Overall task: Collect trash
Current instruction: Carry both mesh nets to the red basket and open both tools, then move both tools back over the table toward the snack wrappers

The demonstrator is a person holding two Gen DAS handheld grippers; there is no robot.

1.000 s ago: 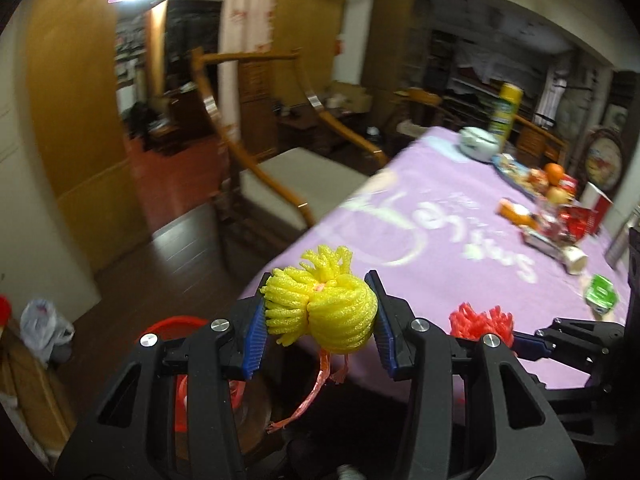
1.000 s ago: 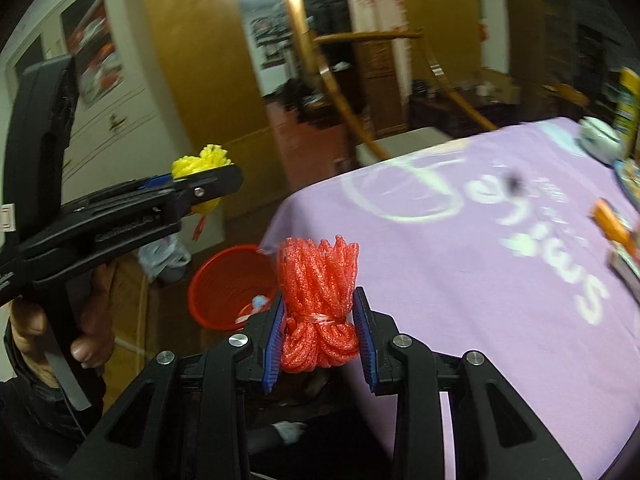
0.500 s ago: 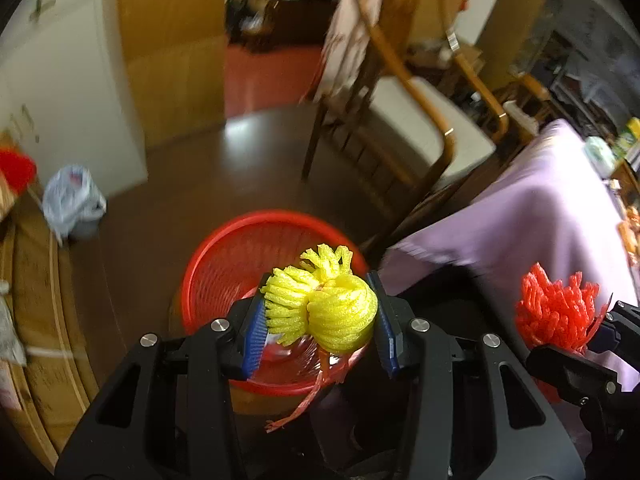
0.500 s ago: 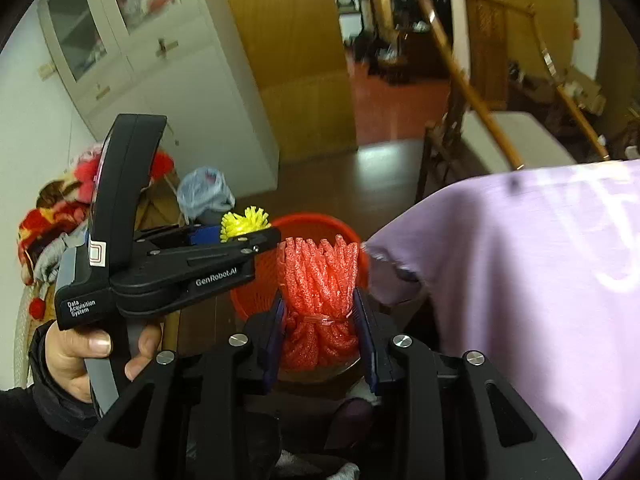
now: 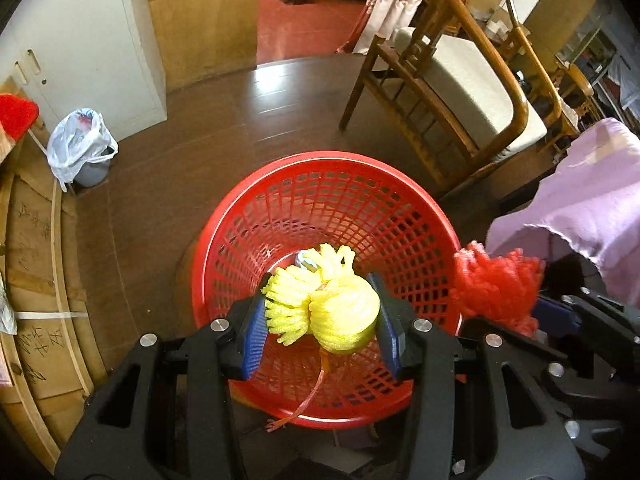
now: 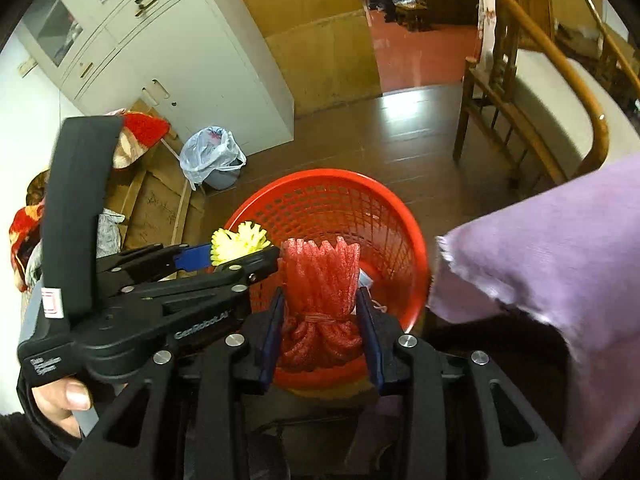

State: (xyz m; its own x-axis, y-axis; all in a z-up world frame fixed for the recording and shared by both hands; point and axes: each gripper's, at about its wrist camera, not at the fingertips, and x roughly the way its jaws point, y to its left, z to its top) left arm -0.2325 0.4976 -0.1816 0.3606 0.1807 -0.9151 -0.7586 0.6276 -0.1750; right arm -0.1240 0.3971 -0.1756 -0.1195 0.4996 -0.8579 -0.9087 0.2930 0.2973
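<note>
My left gripper (image 5: 322, 320) is shut on a yellow foam net bundle (image 5: 332, 316) and holds it over the red mesh basket (image 5: 280, 200) on the floor. My right gripper (image 6: 320, 320) is shut on a red foam net bundle (image 6: 320, 292), also above the basket (image 6: 384, 200). In the right wrist view the left gripper (image 6: 236, 252) sits to the left with the yellow bundle (image 6: 238, 240) showing. In the left wrist view the red bundle (image 5: 496, 284) is at the basket's right rim. Some small trash lies in the basket bottom (image 5: 306, 260).
A wooden chair (image 5: 452, 84) stands beyond the basket. The purple tablecloth corner (image 5: 592, 208) hangs at the right. A small bin with a white plastic bag (image 5: 80, 144) stands by the white cabinet (image 6: 172, 68). Cardboard boxes (image 5: 36, 280) lie at the left.
Both grippers swung from the table down over the red basket, still holding their bundles. The basket now fills the middle of both views.
</note>
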